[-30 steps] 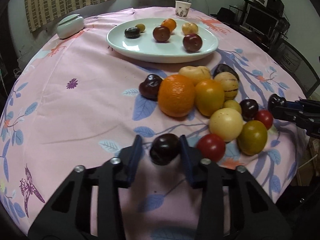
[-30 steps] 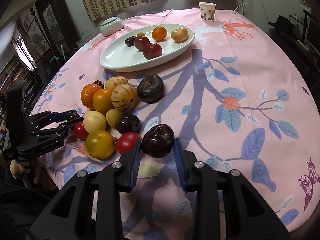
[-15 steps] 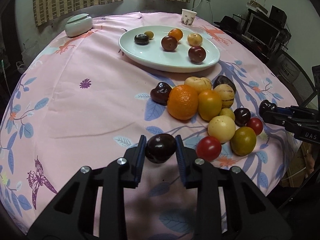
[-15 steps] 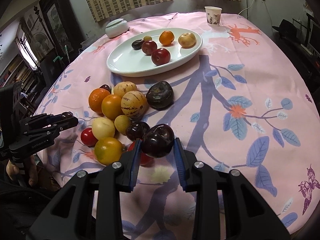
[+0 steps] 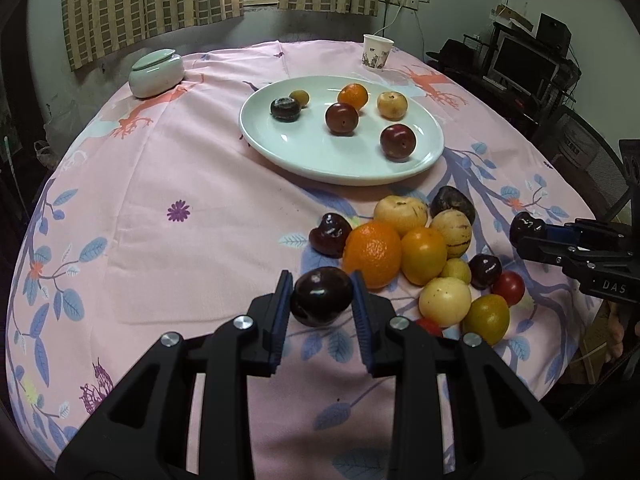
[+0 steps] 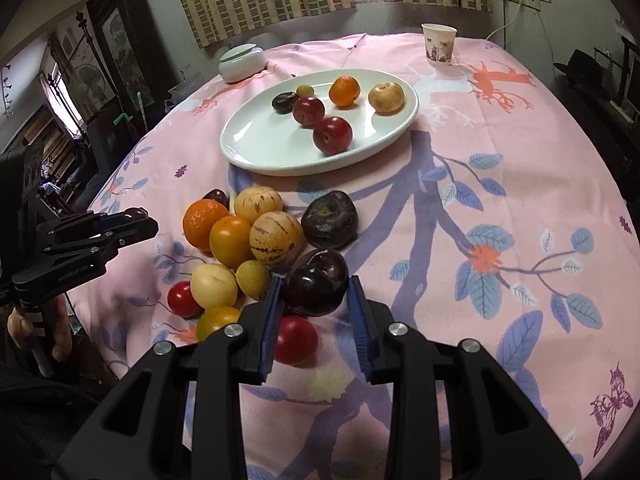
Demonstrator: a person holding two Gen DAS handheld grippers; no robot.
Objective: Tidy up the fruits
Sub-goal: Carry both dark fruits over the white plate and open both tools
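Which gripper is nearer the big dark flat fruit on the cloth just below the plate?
Right. The right gripper, holding a dark plum, sits just in front of the flat dark fruit; the left gripper, also holding a plum, is beyond the fruit pile's far side.

L gripper [image 5: 321, 294]: fingers level, pointing fwd toward the white plate [image 5: 304, 152], clamped on a dark plum [image 5: 321, 296] held near side of the plate, above the cloth. In R wrist view it shows at far left [image 6: 136, 220], side-on, a hand [image 6: 24, 332] on its grip below.

R gripper [image 6: 316, 294]: same pose, pads [image 6: 271, 320] pressed on a dark plum w/ a crease [image 6: 316, 282], near side of the plate. In L wrist view it sits at right edge [image 5: 528, 232], fruit at its tip.
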